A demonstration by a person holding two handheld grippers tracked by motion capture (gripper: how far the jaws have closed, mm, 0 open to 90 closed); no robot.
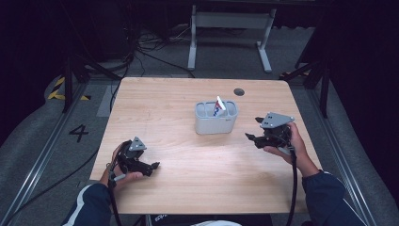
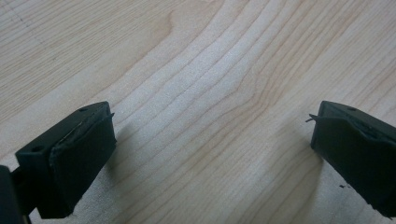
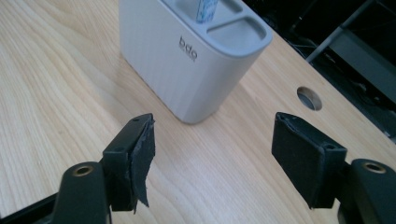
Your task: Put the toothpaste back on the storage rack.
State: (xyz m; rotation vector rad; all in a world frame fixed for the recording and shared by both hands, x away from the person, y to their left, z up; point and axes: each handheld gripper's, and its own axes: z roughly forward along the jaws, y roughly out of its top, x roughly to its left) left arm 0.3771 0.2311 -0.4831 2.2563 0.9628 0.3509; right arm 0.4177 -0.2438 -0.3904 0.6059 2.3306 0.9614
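Currently your right gripper [image 1: 251, 137], right of frame centre, is open and empty beside the grey holder [image 1: 215, 123]. Your left gripper [image 1: 154, 165], lower left, gapes wide over bare table [image 1: 188, 188], holding nothing.

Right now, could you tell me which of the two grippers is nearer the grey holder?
The right gripper: its open jaws point at the grey holder close by, while the left gripper rests farther away near the table's front edge.

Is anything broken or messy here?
Nothing is spilled. The right hand-held gripper has a frayed black pad peeling off one jaw. The grey holder stands upright on the table, with a small packet leaning inside it.
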